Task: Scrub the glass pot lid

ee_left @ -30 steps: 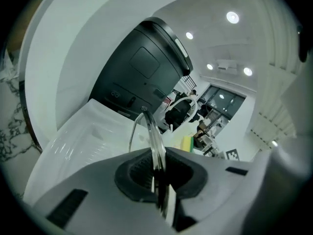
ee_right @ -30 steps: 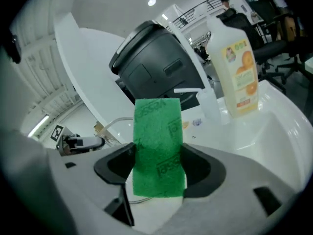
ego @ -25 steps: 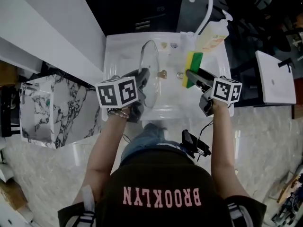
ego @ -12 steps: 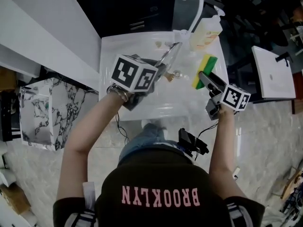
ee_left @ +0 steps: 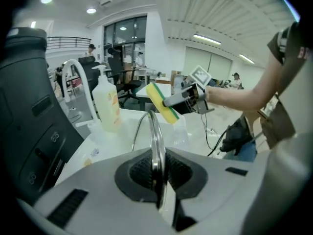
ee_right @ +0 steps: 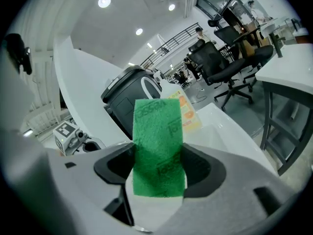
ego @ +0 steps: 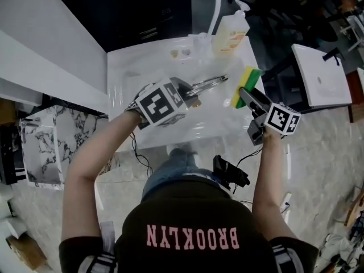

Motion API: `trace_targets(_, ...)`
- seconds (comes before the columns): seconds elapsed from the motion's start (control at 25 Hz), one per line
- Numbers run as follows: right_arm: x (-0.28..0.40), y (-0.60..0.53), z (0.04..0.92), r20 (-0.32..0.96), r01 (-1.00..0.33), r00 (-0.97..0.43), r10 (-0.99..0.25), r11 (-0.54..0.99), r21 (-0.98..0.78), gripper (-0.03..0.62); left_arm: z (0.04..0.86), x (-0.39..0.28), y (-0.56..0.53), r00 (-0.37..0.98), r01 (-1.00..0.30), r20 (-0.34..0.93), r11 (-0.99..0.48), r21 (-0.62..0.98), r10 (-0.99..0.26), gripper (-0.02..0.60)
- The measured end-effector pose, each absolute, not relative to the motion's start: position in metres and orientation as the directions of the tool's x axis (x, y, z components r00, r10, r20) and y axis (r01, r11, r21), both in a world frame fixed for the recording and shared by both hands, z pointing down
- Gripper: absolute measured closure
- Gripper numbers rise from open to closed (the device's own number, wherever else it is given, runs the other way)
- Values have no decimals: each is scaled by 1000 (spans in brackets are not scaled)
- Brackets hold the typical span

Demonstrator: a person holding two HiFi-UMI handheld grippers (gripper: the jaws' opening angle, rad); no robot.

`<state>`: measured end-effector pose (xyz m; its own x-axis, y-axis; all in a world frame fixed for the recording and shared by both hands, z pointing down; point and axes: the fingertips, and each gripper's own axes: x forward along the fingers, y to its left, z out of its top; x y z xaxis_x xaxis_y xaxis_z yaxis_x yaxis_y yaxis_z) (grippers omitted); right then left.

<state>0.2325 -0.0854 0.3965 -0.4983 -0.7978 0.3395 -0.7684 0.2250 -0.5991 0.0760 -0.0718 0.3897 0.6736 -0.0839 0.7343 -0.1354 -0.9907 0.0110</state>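
Note:
My left gripper [ego: 192,94] is shut on the rim of the glass pot lid [ego: 209,83] and holds it edge-on above the white sink [ego: 129,67]. In the left gripper view the lid's metal rim [ee_left: 155,136] stands upright between the jaws. My right gripper [ego: 243,97] is shut on a yellow-and-green sponge [ego: 245,84], just right of the lid and apart from it. The sponge's green face [ee_right: 157,146] fills the right gripper view, sticking up from the jaws. From the left gripper's side the sponge [ee_left: 162,103] hangs beyond the lid.
A soap dispenser bottle [ego: 230,32] stands at the sink's back right beside the curved faucet [ego: 212,4]. A white counter wall [ego: 51,44] runs along the left. A white table [ego: 321,75] stands to the right. Small bits lie near the sink's back edge [ego: 181,53].
The left gripper has swung the lid from facing up-and-left to lying edge-on, pointing right toward the sponge. The right gripper with the sponge has hardly moved.

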Motion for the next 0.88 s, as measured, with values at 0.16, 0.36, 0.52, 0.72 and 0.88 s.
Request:
trace_targets(0.16, 241, -79, 392, 359, -801, -496, -791, 257, -541, 312, 406, 82, -61, 660, -1, 752, -1000, -19, -15, 558)
trace_targets(0.36, 240, -78, 389, 399, -816, -537, -744, 338, -468, 312, 431, 83, -53, 613, 190, 787, -979, -69, 64, 558)
trace_targets(0.52, 227, -78, 395, 467, -778, -626, -625, 457, -432, 312, 437, 84, -59, 598, 236, 796, -970, -60, 96, 558)
trace_targets(0.72, 214, -81, 417, 627, -738, -641, -441, 580, -346, 312, 455, 82, -45, 545, 350, 831, -931, -101, 115, 558)
trace_targets(0.88, 205, -89, 432, 704, -714, -611, -362, 636, -292, 312, 476, 84, -39, 498, 439, 853, -894, -92, 157, 558)
